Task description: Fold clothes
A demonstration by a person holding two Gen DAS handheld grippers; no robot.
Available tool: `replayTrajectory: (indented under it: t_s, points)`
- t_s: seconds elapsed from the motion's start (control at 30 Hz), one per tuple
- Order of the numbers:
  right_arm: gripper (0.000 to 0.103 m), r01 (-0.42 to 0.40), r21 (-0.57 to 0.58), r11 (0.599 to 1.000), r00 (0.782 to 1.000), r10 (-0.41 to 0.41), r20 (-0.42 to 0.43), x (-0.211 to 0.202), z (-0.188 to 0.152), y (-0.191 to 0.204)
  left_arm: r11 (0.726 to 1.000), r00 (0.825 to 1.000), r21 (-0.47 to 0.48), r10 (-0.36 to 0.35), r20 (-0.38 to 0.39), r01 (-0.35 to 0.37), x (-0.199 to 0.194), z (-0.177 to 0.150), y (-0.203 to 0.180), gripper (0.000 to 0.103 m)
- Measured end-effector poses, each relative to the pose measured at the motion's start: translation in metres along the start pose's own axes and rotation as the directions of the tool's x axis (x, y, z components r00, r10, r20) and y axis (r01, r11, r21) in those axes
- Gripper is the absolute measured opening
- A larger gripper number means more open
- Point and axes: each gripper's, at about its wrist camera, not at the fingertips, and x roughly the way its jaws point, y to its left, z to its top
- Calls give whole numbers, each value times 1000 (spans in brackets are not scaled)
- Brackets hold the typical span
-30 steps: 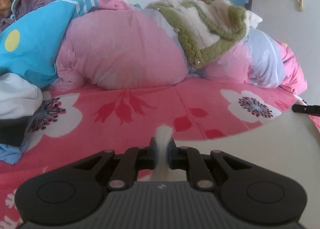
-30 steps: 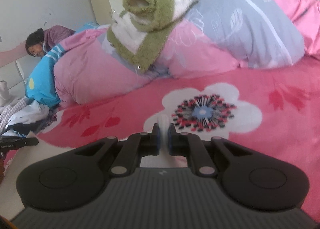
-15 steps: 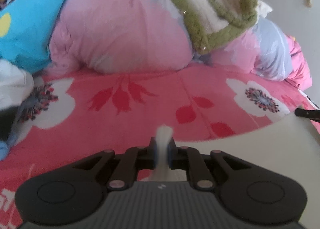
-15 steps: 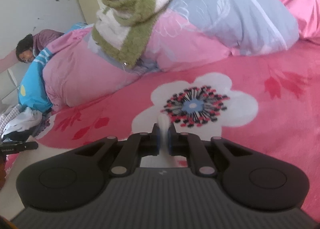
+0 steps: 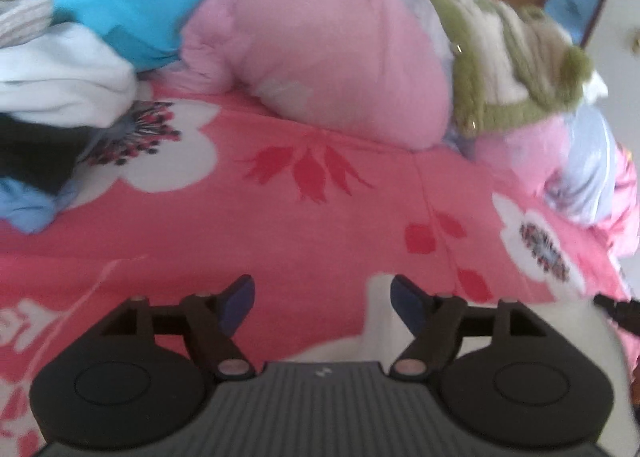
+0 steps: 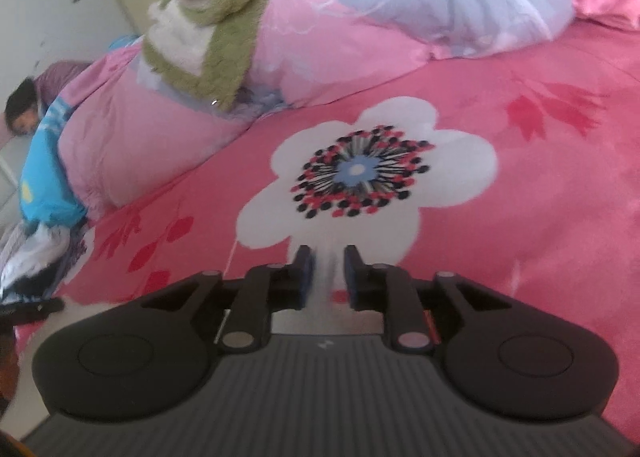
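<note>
On plush floral bedspread (image 5: 320, 225), smooth white garment (image 5: 376, 321) (blurred), fuzzy green robe (image 5: 520, 73)

A soft, smooth pink floral bedsheet (image 6: 520, 185) of cloth is seen, with a faint sheen. A puffy, slightly glossy pink quilt (image 5: 320, 57) is bunched behind it. A fuzzy green-and-cream fleece garment (image 5: 512, 69) (rough pile) is draped on top. Matt black plastic is shown by the right gripper (image 6: 326, 277), with ribbed grey casing.

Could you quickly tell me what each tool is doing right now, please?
Left tool: open, just released; white garment touches one finger.
Right tool: jaws just parted, garment slipping between, apparently unclamped.
</note>
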Motion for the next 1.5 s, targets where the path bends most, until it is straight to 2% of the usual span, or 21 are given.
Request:
replayTrajectory:
  t_s: [0.17,0.3,0.37,0.57,0.73,0.83,0.9,1.0,1.03,1.1,1.2,1.33,1.43,1.5]
  points:
    - [24,3,92,996,999,-7,42,-37,0,-13,1000,998,-14,-10,63,11,-52,1,7,76]
    - [24,-30,135,990,998,21,67,-79,-7,-17,998,993,47,-46,110,41,-97,-7,-8,76]
    - [24,-54,150,987,996,42,79,-102,-14,-17,993,988,87,-93,120,83,-119,-16,-24,76]
    - [24,-106,154,982,991,90,102,-166,-47,-8,961,975,190,-216,57,201,-139,-68,-70,75]
    - [23,-111,122,986,988,96,123,-214,-74,-1,961,976,178,-216,11,211,-130,-120,-71,72]
    - [17,-110,87,990,991,103,80,-228,-92,4,966,975,138,-222,3,220,-126,-141,-59,70]
    - [12,-88,74,993,995,84,51,-227,-103,4,967,972,114,-234,26,230,-127,-148,-47,64]
    - [11,-49,56,997,999,48,8,-222,-119,3,959,960,76,-277,49,273,-128,-150,-33,64]
    - [11,-10,59,998,1000,11,-19,-214,-125,-3,957,957,73,-286,52,282,-126,-150,-30,64]
    - [2,87,65,994,993,-81,-84,-193,-137,-20,952,951,66,-304,56,300,-124,-151,-26,64]
    - [1,74,172,982,995,-62,-72,-193,-138,-33,945,945,77,-321,61,317,-124,-152,-23,64]
    - [4,155,-10,988,988,-154,19,-217,-132,7,940,940,103,-334,67,327,-123,-155,-22,64]
    - [4,86,-142,986,995,-76,71,-233,-132,43,935,937,119,-343,65,334,-120,-155,-22,64]
    - [4,46,-262,964,998,-31,62,-233,-140,70,932,935,125,-349,65,339,-119,-156,-21,64]
